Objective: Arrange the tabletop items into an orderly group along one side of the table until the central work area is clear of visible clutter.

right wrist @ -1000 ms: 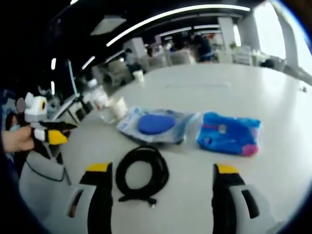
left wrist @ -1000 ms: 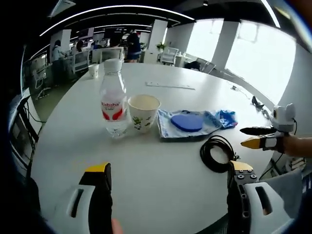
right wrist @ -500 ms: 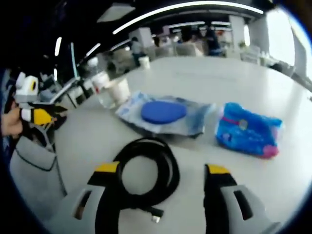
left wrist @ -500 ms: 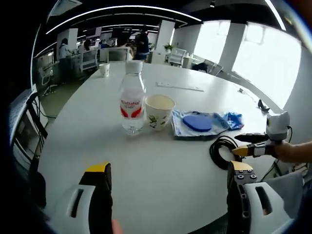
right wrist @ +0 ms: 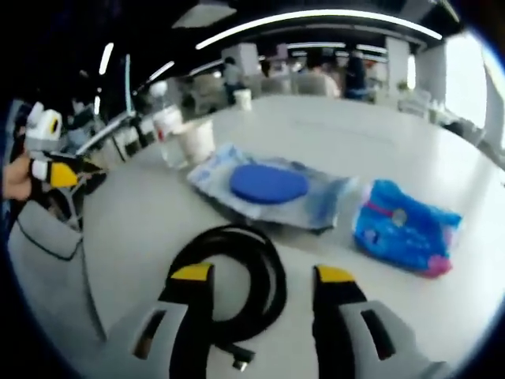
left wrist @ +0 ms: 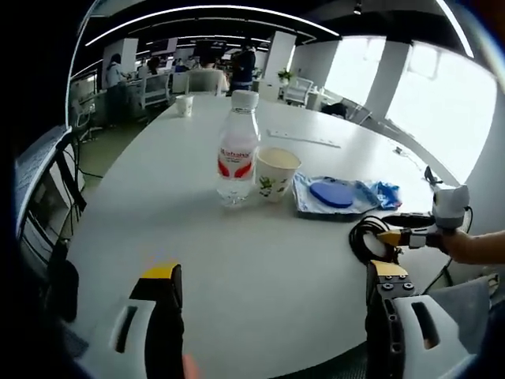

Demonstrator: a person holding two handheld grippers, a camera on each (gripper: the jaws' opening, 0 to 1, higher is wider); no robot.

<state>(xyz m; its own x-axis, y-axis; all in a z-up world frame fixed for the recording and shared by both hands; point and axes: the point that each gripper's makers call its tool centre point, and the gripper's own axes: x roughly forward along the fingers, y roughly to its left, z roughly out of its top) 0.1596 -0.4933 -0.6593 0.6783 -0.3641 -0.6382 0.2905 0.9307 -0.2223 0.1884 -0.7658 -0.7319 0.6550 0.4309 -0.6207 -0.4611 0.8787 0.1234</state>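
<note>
The right gripper (right wrist: pixel 256 276) has come down over the coiled black cable (right wrist: pixel 237 272) since a second ago, and its jaws have drawn somewhat closer together, though they still stand apart with nothing held. The coil's near right side now lies in the gap between the yellow tips, the rest of the loop bulging out past the left jaw, and the plug end trails back toward the camera between the jaws. The coil lies flat on the white table (right wrist: pixel 142 213), so the jaws would have to close across the bunched strands, not across the whole ring.

Just beyond the jaws lies a clear packet holding a blue disc (right wrist: pixel 268 183), and ahead to the right of the right jaw a blue pouch (right wrist: pixel 406 227). Farther off to the left stand a paper cup (right wrist: pixel 195 140) and a water bottle (right wrist: pixel 167 126).

The left gripper (left wrist: pixel 272 272) hangs back over the near edge with its jaws wide open and empty; bare tabletop lies between them. The bottle (left wrist: pixel 237 154) and cup (left wrist: pixel 276 172) stand upright side by side well ahead, and the cable (left wrist: pixel 369 237) sits off beyond its right jaw, where the right gripper (left wrist: pixel 394 227) reaches it. The right one is plainly nearer the cable, so the grasp looks to be its job.
</note>
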